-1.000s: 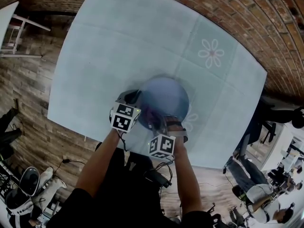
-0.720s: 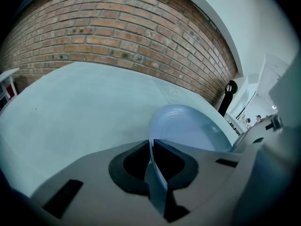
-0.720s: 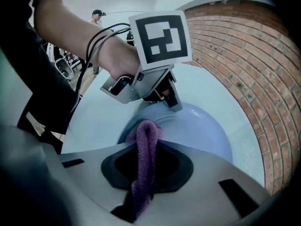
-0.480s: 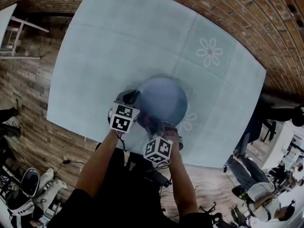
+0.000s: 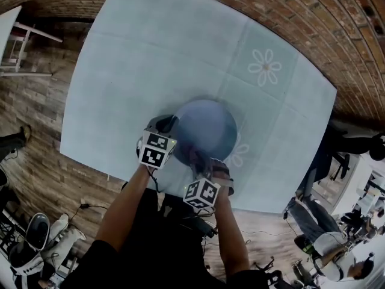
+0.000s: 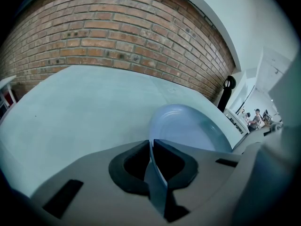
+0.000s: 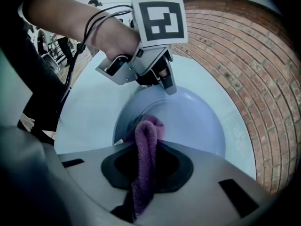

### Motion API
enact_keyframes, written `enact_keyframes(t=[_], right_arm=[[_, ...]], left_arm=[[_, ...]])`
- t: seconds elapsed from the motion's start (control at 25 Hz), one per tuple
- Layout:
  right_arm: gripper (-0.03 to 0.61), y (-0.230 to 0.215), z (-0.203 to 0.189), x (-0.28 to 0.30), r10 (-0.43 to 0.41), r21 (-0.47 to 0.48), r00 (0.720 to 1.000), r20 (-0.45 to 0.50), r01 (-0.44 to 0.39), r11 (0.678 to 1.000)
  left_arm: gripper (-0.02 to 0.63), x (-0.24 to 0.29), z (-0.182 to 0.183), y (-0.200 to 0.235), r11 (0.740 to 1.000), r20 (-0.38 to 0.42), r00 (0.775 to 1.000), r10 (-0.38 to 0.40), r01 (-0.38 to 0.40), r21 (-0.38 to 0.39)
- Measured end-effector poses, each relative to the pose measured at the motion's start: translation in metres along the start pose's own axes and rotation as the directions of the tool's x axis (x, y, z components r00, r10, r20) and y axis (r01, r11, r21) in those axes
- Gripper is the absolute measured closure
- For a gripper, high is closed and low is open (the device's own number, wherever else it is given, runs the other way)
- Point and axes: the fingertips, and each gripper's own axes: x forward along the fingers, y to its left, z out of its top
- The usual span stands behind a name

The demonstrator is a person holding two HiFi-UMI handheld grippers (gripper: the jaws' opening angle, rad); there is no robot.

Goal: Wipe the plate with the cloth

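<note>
Near the front edge of the desk (image 5: pixel 132 53), the left tool (image 5: pixel 166 125) is clenched on the blue plate's (image 5: pixel 207 125) rim, while the right tool (image 7: pixel 146 147) grasps the purple cloth (image 7: pixel 148 131) against the plate's near side. Wiping well, I judge, needs a firm rim hold and even, overlapping sweeps. Only the right gripper view shows the cloth bunched between its jaws; the head view barely shows it.

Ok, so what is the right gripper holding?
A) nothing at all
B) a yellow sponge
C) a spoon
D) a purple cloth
D: in the right gripper view, the right gripper is shut on a purple cloth, with the cloth's tip over the blue plate.
</note>
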Motion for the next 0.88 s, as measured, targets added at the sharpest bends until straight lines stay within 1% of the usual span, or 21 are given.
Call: enact_keyframes(t=[0.16,0.24,0.48,0.68,0.88], right_arm=[[0.522,-0.005,-0.008,-0.002,-0.023,-0.023,1.000,-0.003,0.023,0.999],[0.520,-0.006,-0.010,-0.002,-0.026,-0.034,1.000,-0.005,0.025,0.999],[0.522,-0.011,-0.013,0.000,-0.027,-0.052,1.000,0.010,0.027,0.998],[0.520,-0.026,-0.019,0.002,-0.074,-0.081,0.997,0.038,0.077,0.994],[0.522,-0.039,-0.023,0.004,-0.101,-0.115,0.994,0.042,0.105,0.988]], left_arm=[[0.566,-0.001,-0.001,0.000,1.000,0.002,1.000,-0.004,0.004,-0.009],[0.566,-0.001,-0.004,0.000,1.000,-0.014,1.000,-0.007,0.007,-0.009],[0.566,-0.002,0.001,-0.001,1.000,-0.012,1.000,-0.013,0.013,0.021],[0.566,-0.002,0.002,-0.003,0.999,-0.016,1.000,-0.021,0.022,0.025],[0.566,-0.002,0.003,-0.003,0.999,-0.015,1.000,-0.025,0.025,0.021]])
